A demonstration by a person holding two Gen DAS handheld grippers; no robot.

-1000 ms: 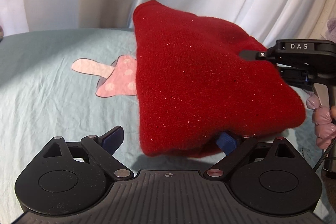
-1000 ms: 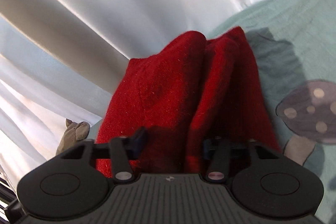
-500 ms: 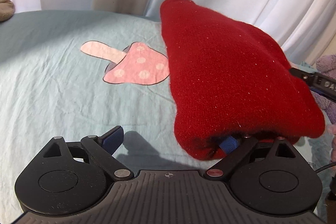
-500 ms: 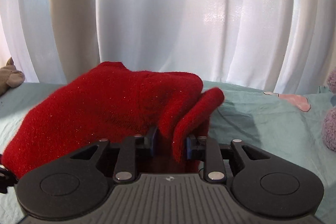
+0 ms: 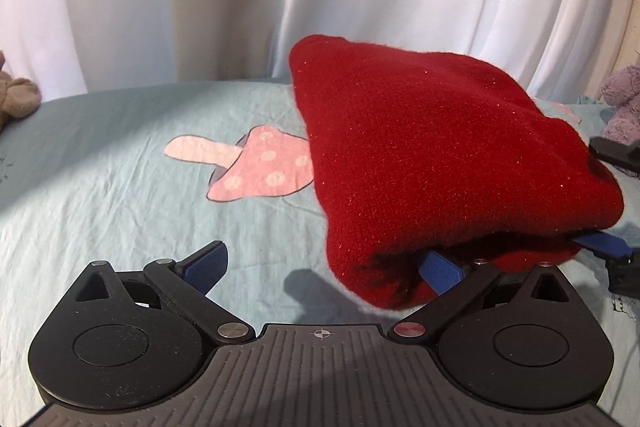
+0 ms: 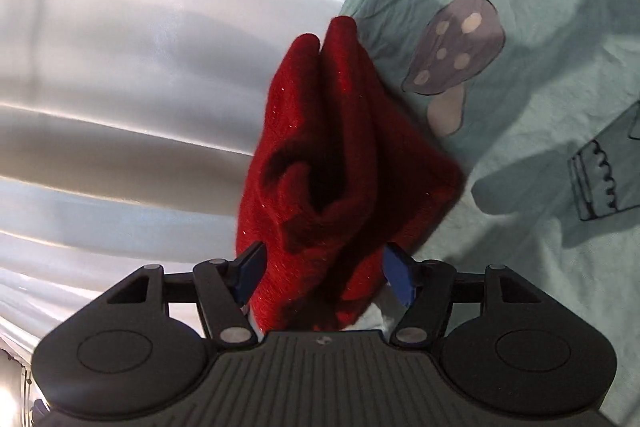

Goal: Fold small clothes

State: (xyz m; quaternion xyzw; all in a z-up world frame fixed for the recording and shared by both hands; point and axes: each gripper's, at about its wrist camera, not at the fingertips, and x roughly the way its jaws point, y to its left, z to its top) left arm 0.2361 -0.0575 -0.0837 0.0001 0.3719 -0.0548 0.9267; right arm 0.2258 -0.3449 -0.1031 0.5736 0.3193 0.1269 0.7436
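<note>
Now the release is on: the right gripper (image 6: 324, 271), pinched tight on the red garment (image 5: 432, 163) a second ago, is opening its jaws, and the cloth still sits between its blue pads (image 6: 396, 273), bunched but no longer squeezed. Its view has rolled since half a second back, so the sheet (image 6: 540, 7) now runs up the right side. The left gripper (image 5: 320, 267) stands spread as wide as it goes, still edging apart, holding nothing; its right pad (image 5: 442, 269) is tucked under the garment's near fold, the left pad (image 5: 206, 263) bare over the sheet. The garment has come down, lying folded just ahead and right of the left gripper, covering part of the pink mushroom (image 5: 260, 167) print. By the look of it, this fold is done and laid down; both grippers need only slip clear without dragging layers apart.
</note>
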